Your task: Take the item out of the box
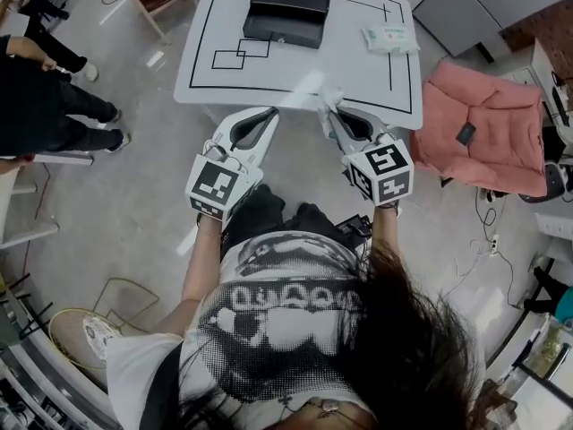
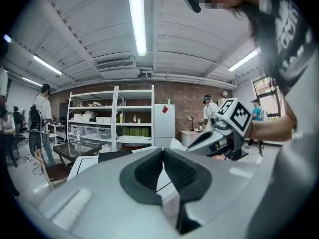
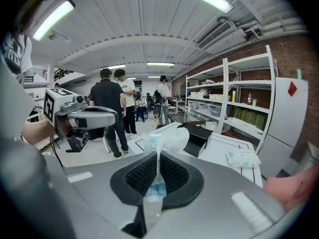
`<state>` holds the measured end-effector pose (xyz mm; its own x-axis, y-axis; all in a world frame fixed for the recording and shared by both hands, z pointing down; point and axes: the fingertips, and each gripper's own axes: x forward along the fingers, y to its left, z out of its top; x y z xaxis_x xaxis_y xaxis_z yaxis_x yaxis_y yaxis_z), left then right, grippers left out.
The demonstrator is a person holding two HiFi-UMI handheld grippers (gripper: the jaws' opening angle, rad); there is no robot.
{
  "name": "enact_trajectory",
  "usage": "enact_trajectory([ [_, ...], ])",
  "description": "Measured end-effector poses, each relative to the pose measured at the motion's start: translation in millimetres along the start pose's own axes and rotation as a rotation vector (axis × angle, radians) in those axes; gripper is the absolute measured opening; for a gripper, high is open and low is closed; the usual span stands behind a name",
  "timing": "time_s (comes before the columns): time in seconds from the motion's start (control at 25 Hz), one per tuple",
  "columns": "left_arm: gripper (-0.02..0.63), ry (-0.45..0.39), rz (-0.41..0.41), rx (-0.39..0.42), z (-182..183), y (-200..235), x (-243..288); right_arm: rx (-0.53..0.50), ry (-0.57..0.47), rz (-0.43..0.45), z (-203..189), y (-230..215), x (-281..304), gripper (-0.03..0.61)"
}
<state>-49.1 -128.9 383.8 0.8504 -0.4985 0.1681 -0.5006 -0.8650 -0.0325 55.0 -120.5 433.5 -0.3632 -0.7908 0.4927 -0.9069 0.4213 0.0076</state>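
In front of the white table [image 1: 206, 70], the right gripper [image 1: 331, 107] is clamped on a thin clear plastic packet [image 1: 328, 97] with blue print, which stands upright between its pads at the table's near edge, well apart from the black box [image 1: 288, 9] at the far side. Just beside it, the left gripper [image 1: 269, 113] has its jaws pressed together with nothing between them, as its own view shows. A pack of wipes [image 1: 390, 37] lies on the table to the right of the box, and a pink cushion [image 1: 483, 133] sits off the table's right side.
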Motion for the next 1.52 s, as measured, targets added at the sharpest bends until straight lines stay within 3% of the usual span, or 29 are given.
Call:
enact_trajectory([
  [0.36,0.000,-0.028,0.020,0.011,18.7,-69.0,10.7,0.018,-0.051,0.008,-27.3,-16.8,-63.7,0.021],
  [0.76,0.000,-0.009,0.042,0.014,9.9,-128.6,20.2,-0.015,-0.059,0.036,-62.5,-27.8,-106.2,0.021],
  [1.52,0.000,0.005,0.060,0.030,7.8,-162.2,19.5,-0.013,-0.073,0.054,-80.2,-33.0,-130.7,0.021],
])
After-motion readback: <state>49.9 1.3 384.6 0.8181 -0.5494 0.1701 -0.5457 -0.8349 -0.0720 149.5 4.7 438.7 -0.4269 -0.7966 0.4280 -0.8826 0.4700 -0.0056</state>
